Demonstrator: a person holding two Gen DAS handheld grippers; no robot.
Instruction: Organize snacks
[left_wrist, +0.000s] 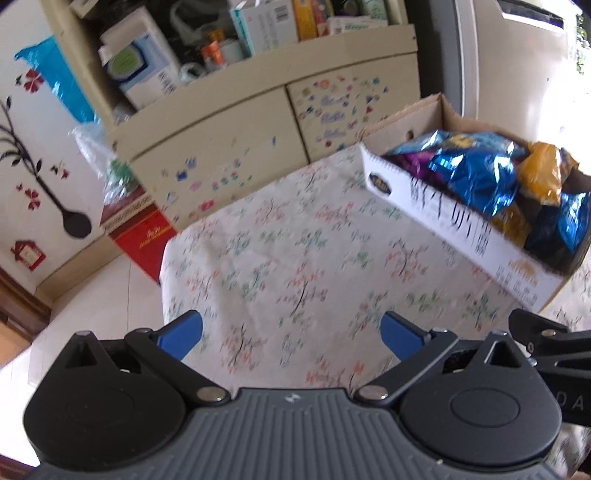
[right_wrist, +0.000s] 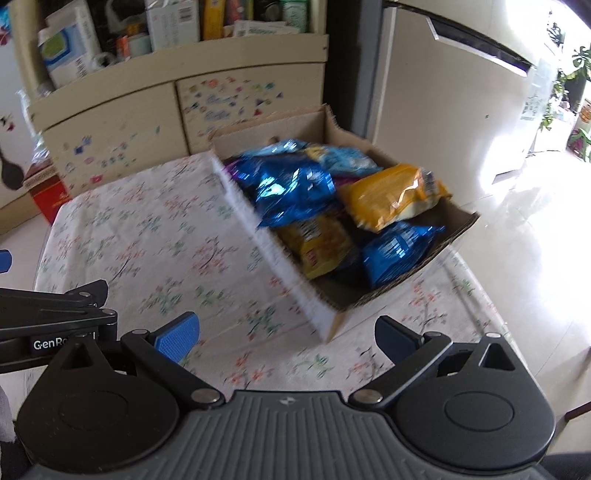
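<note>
Two grippers sit low in front of me, both over the near edge of the flowered tablecloth. My left gripper has its blue pads spread wide with nothing between them, only cloth showing in the gap. My right gripper is likewise spread wide and empty, and the near corner of the cardboard box lies just ahead of it, between its two fingers as I look along them. Part of the left gripper's black frame shows at the left edge of the right wrist view.

Ahead and to the right of the left gripper, that same box rests on the cloth, its white printed side facing me in the left wrist view. From the right gripper it runs away ahead and slightly rightward. Inside it the snack bags are heaped together: a shiny blue bag toward the far left, an orange-yellow bag to its right, another blue bag nearer me, and a yellow pack beside that one. Both views are smeared, so I cannot read any printing or count the bags surely.

Farther off, beyond the table's far edge, stands a cream cabinet dotted with small stickers, its open shelf crowded with boxes.
</note>
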